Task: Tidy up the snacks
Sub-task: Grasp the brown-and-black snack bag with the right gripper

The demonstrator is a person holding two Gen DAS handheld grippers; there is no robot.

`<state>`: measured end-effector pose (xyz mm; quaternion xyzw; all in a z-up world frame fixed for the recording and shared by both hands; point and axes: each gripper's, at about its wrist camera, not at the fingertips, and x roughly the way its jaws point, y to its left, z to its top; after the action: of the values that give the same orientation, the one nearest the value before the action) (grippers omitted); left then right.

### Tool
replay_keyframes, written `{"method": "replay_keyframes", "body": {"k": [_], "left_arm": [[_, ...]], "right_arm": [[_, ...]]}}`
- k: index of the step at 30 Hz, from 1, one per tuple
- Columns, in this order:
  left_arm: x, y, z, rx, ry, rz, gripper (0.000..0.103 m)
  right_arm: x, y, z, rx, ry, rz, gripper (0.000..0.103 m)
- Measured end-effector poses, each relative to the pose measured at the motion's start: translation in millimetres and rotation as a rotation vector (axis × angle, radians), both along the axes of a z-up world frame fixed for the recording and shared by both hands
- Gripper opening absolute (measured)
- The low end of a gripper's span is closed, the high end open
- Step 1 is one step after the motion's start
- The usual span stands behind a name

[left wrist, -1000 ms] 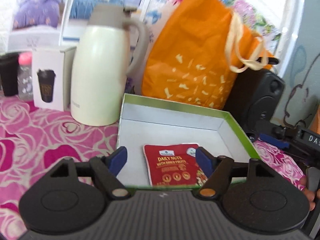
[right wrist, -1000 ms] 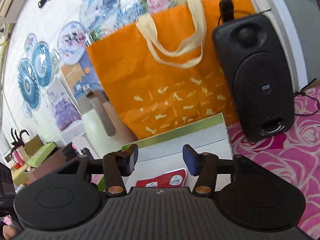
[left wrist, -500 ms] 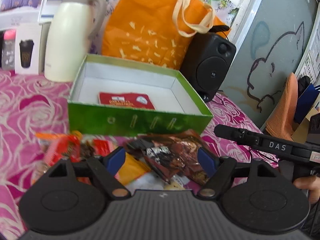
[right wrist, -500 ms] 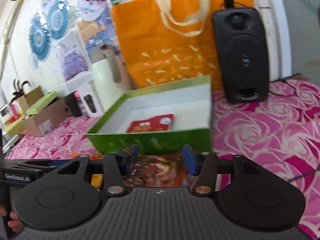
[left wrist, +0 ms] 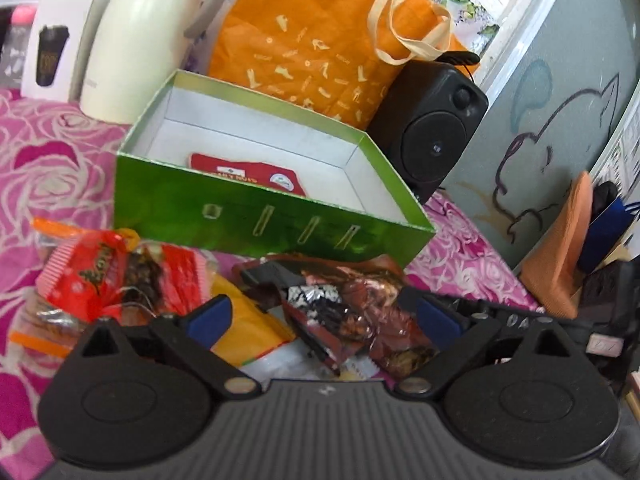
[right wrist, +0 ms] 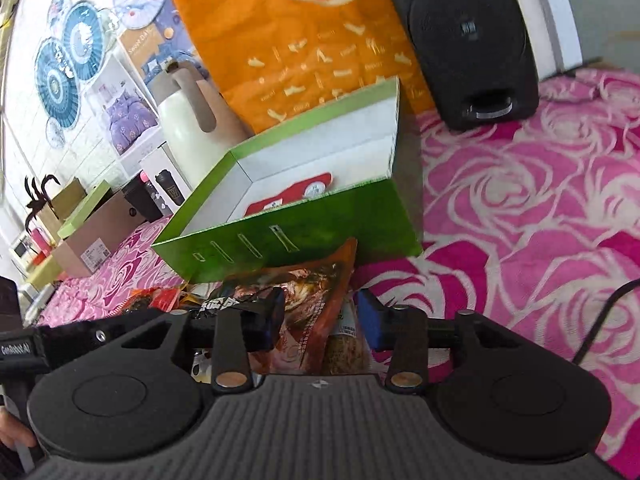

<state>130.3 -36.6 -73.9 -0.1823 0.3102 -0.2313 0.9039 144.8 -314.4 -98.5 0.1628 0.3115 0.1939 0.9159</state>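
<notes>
A green box (left wrist: pixel 256 216) with a white inside stands on the pink cloth and holds one red nut packet (left wrist: pixel 256 174). It also shows in the right wrist view (right wrist: pixel 304 236), with the red packet (right wrist: pixel 292 196) inside. A pile of snack packets lies in front of it: a red candy pack (left wrist: pixel 88 276), a yellow pack (left wrist: pixel 248 324) and a brown pack (left wrist: pixel 352 308). My left gripper (left wrist: pixel 322 318) is open above the pile. My right gripper (right wrist: pixel 322 316) is open over the brown pack (right wrist: pixel 308 300).
A cream jug (left wrist: pixel 144 40), an orange bag (left wrist: pixel 320 36) and a black speaker (left wrist: pixel 432 128) stand behind the box. A white cup carton (left wrist: pixel 52 60) is at the far left. Pink rose cloth (right wrist: pixel 540 220) lies to the right.
Both grippers have drawn back from over the box and dropped toward the snack pile in front of it. Both stay open and empty.
</notes>
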Motion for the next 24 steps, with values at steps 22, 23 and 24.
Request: {"method": "replay_keyframes", "body": {"k": [22,23,24], "left_arm": [[11,-8,-7,0.052,0.014,-0.066,0.028],[7,-7,-5,0.043,0.001,-0.061,0.028],[2,-6,-2,0.035,-0.011,-0.059,0.028]], "right_arm": [[-11,-5,6,0.047,-0.054,-0.028,0.033],[-15,-4,11,0.043,-0.074,-0.028,0.032],[-19,-3,15,0.043,-0.091,-0.028,0.031]]}}
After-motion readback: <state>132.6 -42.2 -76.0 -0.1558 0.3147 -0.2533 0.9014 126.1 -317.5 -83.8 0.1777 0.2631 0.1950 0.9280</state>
